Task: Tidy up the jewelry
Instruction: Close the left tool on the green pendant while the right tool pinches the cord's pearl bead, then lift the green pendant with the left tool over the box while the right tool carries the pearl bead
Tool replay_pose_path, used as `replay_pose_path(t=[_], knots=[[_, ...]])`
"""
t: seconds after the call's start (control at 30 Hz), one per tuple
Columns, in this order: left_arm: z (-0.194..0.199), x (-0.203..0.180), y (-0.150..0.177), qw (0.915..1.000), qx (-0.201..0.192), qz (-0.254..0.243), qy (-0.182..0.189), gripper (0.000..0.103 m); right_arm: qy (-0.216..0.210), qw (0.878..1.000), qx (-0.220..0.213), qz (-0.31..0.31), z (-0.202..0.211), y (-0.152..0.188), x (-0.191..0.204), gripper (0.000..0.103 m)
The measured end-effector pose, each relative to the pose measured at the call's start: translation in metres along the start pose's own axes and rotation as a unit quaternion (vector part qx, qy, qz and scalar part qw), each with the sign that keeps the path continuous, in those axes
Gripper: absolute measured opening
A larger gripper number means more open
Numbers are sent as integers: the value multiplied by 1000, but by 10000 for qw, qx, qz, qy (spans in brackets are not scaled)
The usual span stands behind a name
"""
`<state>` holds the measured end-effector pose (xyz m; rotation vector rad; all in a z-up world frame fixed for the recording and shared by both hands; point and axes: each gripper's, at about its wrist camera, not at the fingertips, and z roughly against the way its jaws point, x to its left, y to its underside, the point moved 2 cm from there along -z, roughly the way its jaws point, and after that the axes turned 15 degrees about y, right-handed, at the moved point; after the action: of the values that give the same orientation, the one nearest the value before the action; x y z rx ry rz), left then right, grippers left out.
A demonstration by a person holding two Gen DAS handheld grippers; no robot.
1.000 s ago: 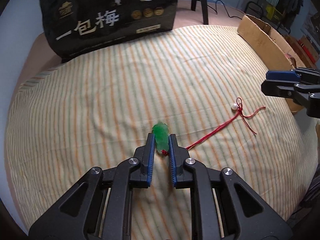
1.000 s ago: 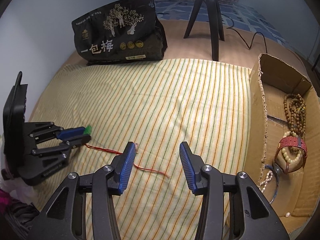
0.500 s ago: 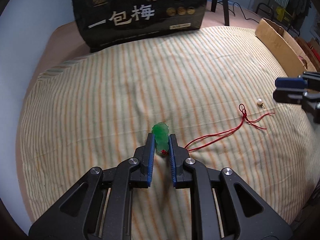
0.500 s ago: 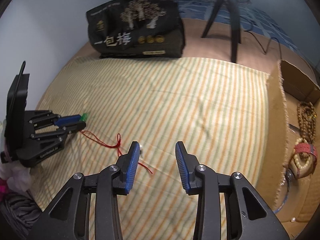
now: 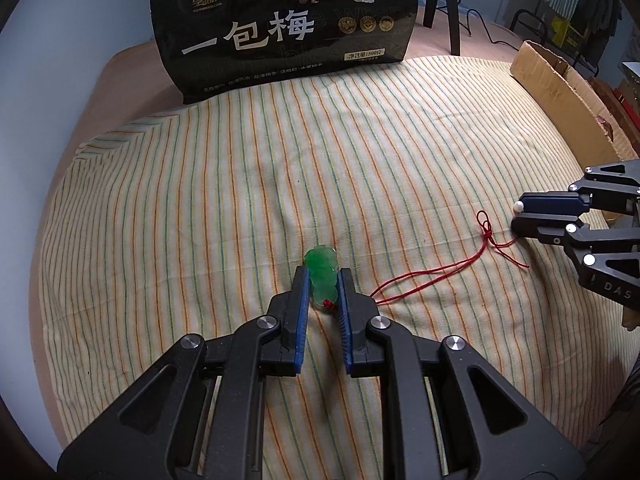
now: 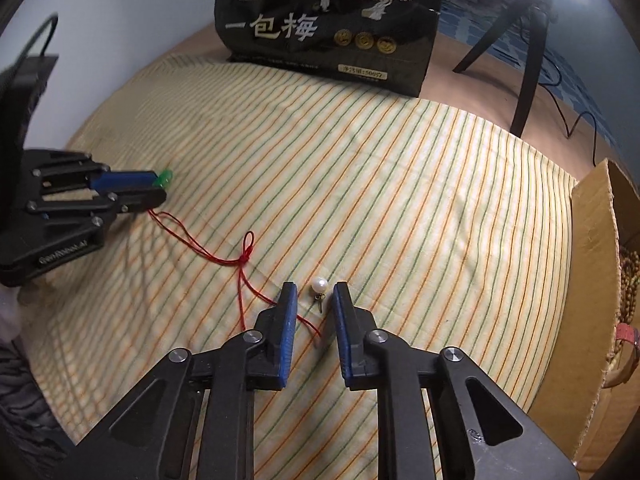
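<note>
The left tool [image 5: 323,280] is clamped on a green pendant [image 5: 321,271], pinning it against the striped cloth [image 5: 240,184] near the left side. That grip looks meant to anchor the piece so its red cord [image 5: 432,278] stays put; the cord trails right across the cloth to a knot [image 6: 245,258] and loose ends.

The right tool [image 6: 313,300] sits low over the cloth with its jaws parted and nothing in them. A pearl stud [image 6: 319,285] lies between the tips, its pin pointing back toward the tool, so the next move is probably to close on it. One cord end runs under the left finger [image 6: 289,308], and a careless pinch could catch it too. Whether the fingers already touch the pearl is hard to tell.

A cardboard box [image 6: 592,264] stands at the right edge, with beads [image 6: 630,276] in it, likely where the pieces go. A black bag [image 5: 280,24] stands at the far side.
</note>
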<state>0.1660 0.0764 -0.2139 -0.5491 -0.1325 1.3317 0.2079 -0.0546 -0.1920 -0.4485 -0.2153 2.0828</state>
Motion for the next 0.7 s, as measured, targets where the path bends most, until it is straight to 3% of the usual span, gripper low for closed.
replay_pose_path(t=[0.13, 0.3, 0.7], knots=[[1, 0, -1, 10000, -25, 31, 11, 12, -72, 10000, -37, 22, -2, -3, 5, 7], [9, -3, -6, 9998, -161, 77, 91, 12, -96, 9999, -103, -10, 3, -4, 2, 7], [56, -29, -38, 9945, -907, 74, 522, 12, -83, 9980, -494, -385, 52, 3, -31, 7]])
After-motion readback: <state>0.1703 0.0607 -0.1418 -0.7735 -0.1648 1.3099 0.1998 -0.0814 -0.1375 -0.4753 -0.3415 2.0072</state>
